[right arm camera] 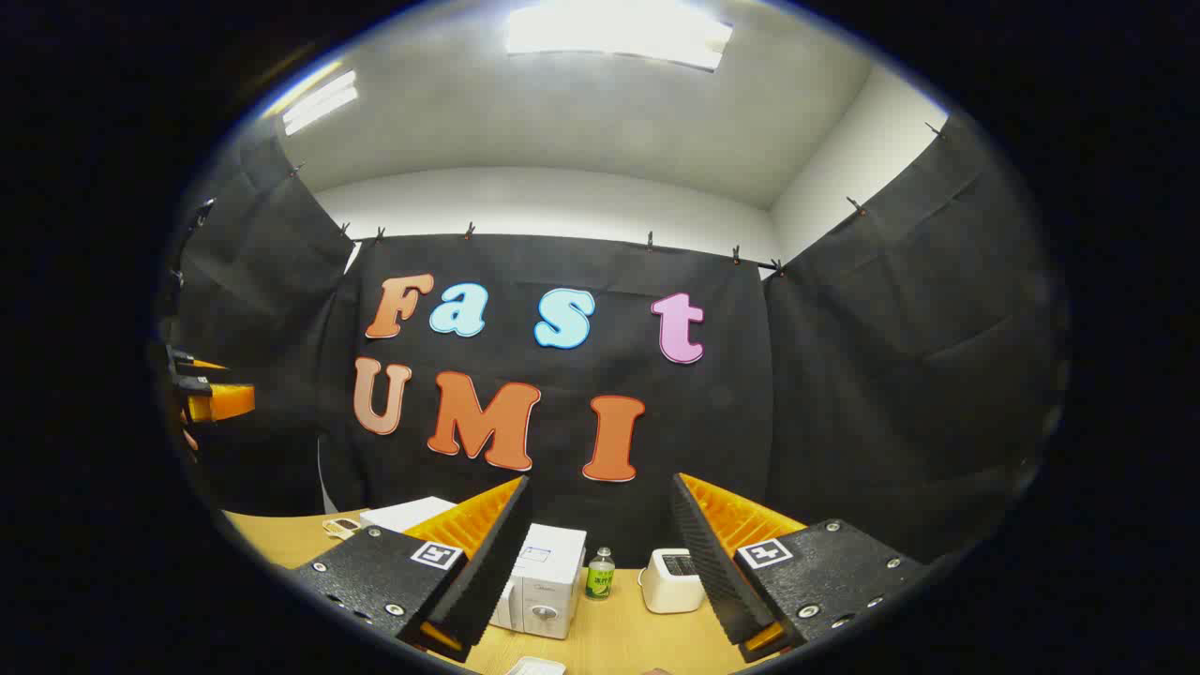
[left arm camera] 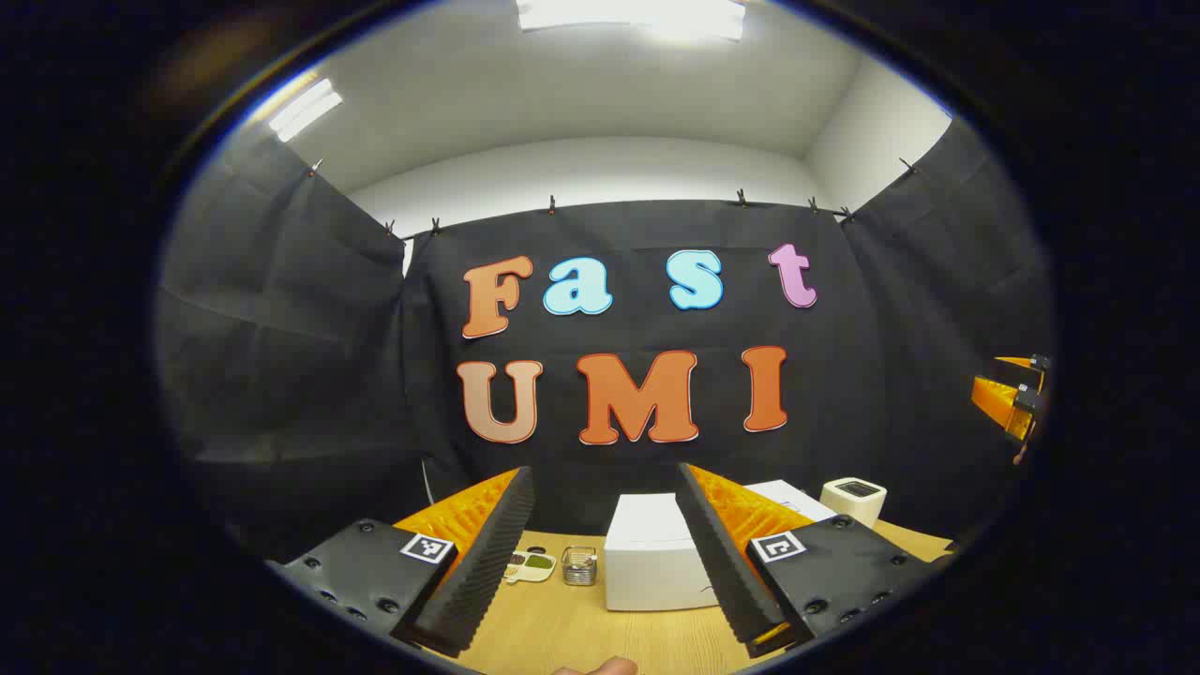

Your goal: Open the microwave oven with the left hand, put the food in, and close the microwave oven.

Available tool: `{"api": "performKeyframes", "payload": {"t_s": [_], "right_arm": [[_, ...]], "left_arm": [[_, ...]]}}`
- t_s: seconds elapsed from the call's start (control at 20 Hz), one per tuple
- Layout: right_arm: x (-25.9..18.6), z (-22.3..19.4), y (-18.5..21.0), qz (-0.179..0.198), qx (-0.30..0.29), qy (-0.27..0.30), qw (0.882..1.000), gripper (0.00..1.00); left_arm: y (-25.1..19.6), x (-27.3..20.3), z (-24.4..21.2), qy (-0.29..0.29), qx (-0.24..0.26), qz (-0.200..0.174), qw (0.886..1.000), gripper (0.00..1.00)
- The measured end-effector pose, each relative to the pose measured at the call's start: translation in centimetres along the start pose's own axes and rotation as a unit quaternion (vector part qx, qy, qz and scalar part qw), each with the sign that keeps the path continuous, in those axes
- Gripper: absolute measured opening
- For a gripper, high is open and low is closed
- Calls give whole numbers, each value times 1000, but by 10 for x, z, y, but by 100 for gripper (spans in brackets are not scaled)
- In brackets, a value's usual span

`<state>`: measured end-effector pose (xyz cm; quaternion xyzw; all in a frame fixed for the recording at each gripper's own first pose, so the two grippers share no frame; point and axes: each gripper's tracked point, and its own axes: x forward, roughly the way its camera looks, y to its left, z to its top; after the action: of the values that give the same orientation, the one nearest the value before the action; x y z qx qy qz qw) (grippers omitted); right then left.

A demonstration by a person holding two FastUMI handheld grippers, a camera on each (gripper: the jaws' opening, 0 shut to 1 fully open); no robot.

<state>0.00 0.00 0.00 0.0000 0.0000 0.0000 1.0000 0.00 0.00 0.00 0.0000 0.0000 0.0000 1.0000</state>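
Note:
The white microwave (left arm camera: 652,558) stands on the wooden table (left arm camera: 562,637), seen between the fingers of my left gripper (left arm camera: 604,473), which is open, empty and held well back from it. Left of the microwave lies a small white dish (left arm camera: 530,565) with dark and green food. In the right gripper view the microwave (right arm camera: 544,581) shows its knobs and its door looks closed. My right gripper (right arm camera: 600,481) is open and empty, also back from the table. Each gripper appears at the other view's edge: the right gripper (left arm camera: 1012,398) and the left gripper (right arm camera: 211,398).
A small wire basket (left arm camera: 578,565) sits beside the dish. A white toaster-like box (right arm camera: 673,579) and a green bottle (right arm camera: 600,574) stand right of the microwave. A white dish rim (right arm camera: 534,667) shows at the table's near edge. Black cloth walls surround the booth.

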Motion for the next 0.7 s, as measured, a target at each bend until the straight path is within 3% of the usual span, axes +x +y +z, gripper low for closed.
{"api": "performKeyframes", "payload": {"t_s": [0.7], "right_arm": [[-2,8,15,34,11,-13,999,91]], "left_arm": [[-6,1,14,-17,-12,6,1000,98]]}}
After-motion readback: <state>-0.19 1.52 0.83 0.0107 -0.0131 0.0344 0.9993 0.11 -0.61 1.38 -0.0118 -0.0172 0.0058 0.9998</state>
